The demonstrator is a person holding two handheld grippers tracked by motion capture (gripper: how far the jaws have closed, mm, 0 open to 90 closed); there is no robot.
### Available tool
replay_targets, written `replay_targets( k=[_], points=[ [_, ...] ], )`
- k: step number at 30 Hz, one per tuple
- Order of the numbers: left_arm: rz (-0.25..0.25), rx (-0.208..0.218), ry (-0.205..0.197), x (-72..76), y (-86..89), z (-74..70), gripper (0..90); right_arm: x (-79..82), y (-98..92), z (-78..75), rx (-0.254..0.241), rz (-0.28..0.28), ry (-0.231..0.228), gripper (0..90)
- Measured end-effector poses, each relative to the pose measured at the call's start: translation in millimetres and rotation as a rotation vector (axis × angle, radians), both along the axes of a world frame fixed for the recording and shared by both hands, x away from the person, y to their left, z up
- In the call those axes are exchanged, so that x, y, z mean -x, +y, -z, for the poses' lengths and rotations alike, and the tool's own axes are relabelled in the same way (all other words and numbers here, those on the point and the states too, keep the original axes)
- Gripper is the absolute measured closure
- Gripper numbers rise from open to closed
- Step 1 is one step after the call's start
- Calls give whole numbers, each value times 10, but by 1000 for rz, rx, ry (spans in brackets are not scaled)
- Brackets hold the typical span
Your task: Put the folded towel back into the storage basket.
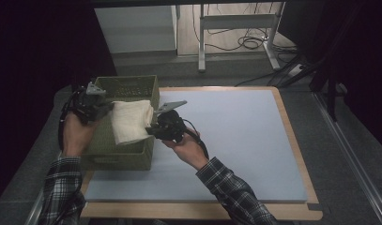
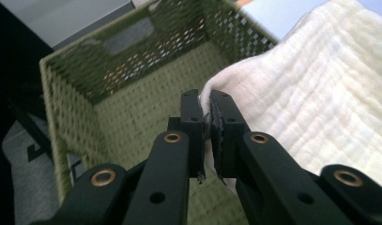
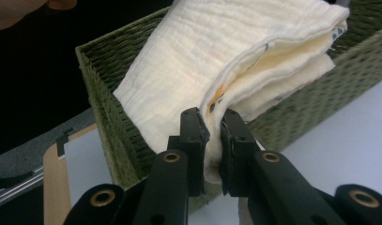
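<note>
Left tool [image 2: 207,110] and right tool [image 3: 212,124] each clench the folded cloth [image 1: 130,121] over the basket [image 1: 132,84].

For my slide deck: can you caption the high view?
Both grippers hold a folded cream cloth over a green woven basket.

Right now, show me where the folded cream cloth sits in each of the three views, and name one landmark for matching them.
High view: the cloth hangs left of centre over the green basket, between both claws.
Left gripper view: it fills the right side, its edge pinched in the jaws.
Right gripper view: it spreads across the upper middle, its folded corner pinched in the jaws.
Shared landmark: the basket's woven rim.
</note>
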State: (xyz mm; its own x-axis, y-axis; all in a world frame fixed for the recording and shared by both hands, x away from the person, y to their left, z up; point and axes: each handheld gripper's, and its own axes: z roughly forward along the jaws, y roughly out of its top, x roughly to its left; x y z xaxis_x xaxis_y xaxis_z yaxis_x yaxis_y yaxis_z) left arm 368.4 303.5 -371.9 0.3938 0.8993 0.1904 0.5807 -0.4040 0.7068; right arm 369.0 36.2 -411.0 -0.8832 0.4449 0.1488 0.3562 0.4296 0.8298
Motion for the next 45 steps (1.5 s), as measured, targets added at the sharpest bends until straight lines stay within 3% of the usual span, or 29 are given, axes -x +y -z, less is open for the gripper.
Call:
replay_targets(
  k=[9,18,37,41,45],
  points=[
    [-37,-5,38,77,231,175,848,81,312,146,10,-23,23,805],
    [-49,3,72,116,347,353,847,163,526,284,41,-44,36,799],
    [-10,-19,147,16,158,658,839,249,524,411,71,-52,75,731],
    [-15,-2,143,-16,133,677,758,239,523,369,70,-56,56,637],
    [-14,5,137,-31,111,656,684,210,474,290,61,-50,37,614]
  ],
)
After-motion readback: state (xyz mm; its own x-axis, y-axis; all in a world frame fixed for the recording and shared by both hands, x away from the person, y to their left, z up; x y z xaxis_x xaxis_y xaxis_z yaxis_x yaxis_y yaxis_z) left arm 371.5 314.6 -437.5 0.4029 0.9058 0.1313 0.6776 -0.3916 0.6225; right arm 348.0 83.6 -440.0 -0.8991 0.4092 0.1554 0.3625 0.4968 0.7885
